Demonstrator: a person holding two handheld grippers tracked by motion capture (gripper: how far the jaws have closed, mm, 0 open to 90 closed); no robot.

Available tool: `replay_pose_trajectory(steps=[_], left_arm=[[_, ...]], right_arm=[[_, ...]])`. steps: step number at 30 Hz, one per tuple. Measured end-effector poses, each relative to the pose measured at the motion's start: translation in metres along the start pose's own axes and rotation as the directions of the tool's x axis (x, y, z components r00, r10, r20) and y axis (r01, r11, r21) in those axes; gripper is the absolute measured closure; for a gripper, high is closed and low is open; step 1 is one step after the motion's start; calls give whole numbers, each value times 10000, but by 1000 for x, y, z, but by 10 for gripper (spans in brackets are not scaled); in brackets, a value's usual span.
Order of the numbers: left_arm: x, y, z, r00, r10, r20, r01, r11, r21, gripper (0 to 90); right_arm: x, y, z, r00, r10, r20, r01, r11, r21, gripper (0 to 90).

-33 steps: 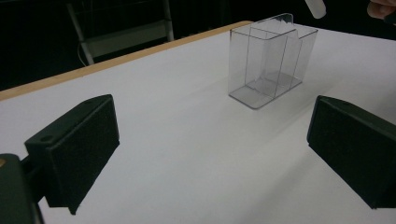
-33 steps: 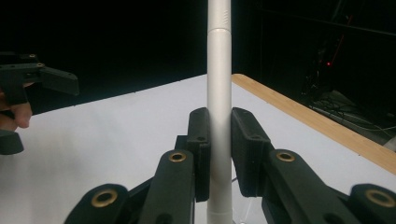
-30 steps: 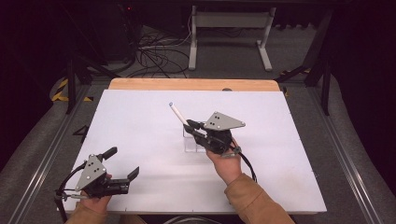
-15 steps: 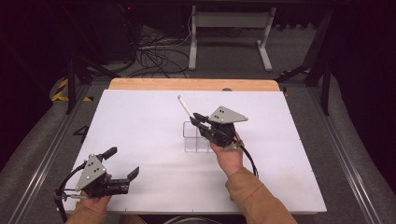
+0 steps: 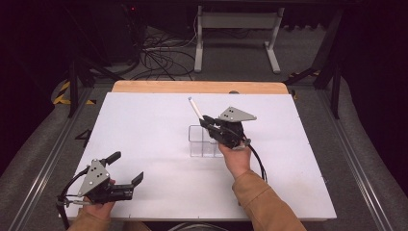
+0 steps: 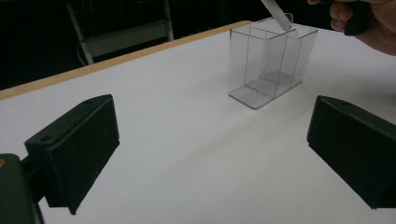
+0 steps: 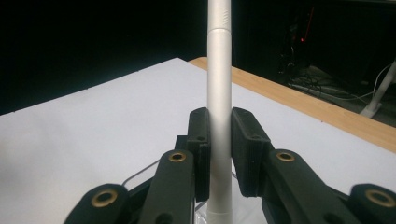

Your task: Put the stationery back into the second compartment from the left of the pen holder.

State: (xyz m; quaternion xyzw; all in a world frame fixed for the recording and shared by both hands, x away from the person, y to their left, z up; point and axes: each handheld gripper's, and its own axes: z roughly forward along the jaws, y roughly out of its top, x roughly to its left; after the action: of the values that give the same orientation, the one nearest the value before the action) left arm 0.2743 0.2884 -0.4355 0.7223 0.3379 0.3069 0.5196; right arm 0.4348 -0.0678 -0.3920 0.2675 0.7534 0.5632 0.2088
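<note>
Pen: slim white plastic pen (image 7: 219, 116), tilted, lower end just over clear plastic divided box (image 5: 204, 141) mid-desk (image 5: 144, 120).
Right tongs (image 5: 208, 121): clamped on pen.
Left tongs (image 5: 126, 168): wide apart, empty, near front corner.
Progress: pen lifted; likely insertion into box remains.

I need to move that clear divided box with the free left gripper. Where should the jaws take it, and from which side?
Grip one thin outer wall of the clear box at its open top rim, coming down from above. It stands upright, and the white pen held by the right gripper hangs over one end, so take the far end with the left gripper.
</note>
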Motion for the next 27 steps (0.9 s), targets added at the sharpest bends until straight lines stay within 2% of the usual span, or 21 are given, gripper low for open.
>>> replay_pose_trajectory(steps=[9,27], left_arm=[[0,0,0,10000,-4,5,4,10000,2,31],[-1,0,1,10000,-38,22,38,10000,9,31]], right_arm=[[1,-4,4,10000,-66,2,66,9995,319,786],[1,-16,0,9992,357,-157,-344,9965,767,782]])
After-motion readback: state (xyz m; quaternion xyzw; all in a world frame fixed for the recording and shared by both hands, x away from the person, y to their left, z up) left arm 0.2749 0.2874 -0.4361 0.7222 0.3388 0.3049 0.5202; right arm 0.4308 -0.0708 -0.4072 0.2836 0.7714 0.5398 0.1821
